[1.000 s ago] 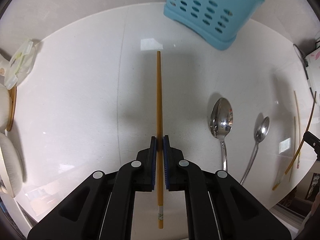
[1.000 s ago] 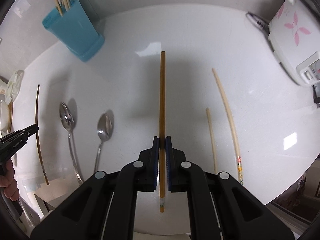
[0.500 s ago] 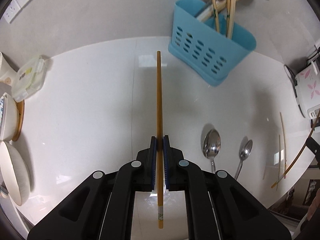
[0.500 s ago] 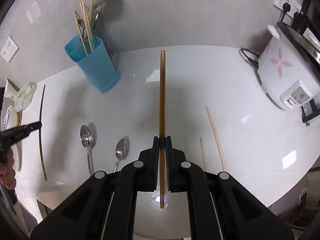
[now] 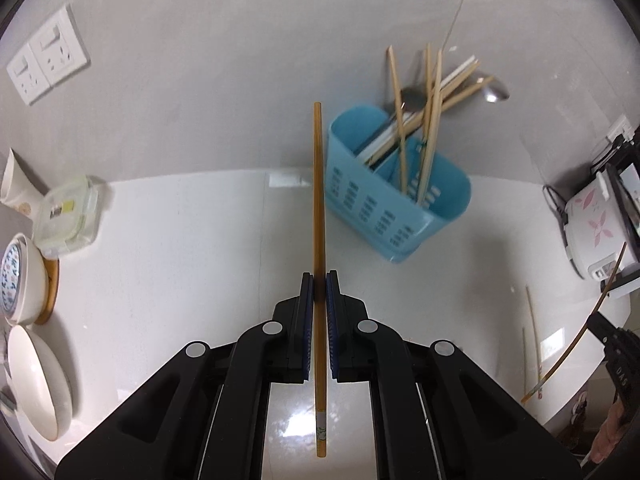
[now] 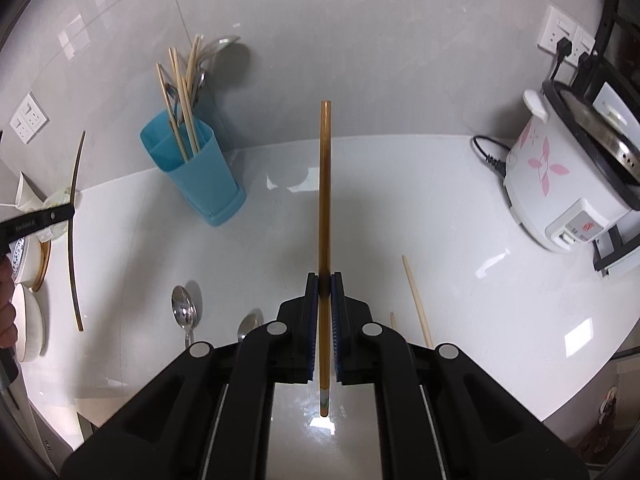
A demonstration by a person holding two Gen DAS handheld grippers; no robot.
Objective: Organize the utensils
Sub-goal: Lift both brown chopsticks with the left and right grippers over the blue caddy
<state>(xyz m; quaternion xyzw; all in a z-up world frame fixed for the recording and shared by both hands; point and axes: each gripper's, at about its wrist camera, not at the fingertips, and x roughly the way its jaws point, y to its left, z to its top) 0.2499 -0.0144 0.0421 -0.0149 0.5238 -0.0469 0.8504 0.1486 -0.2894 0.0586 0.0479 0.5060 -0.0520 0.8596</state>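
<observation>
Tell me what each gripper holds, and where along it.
Left gripper and right gripper each pinch a brown chopstick toward its decorated end.

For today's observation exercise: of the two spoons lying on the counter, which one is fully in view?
The left spoon, nearer the blue holder: bowl and handle show. The other spoon is partly hidden behind the right gripper.

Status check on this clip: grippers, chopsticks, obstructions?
Left gripper shut on dark chopstick. Right gripper shut on its chopstick. Blue holder ahead, path unobstructed.
</observation>
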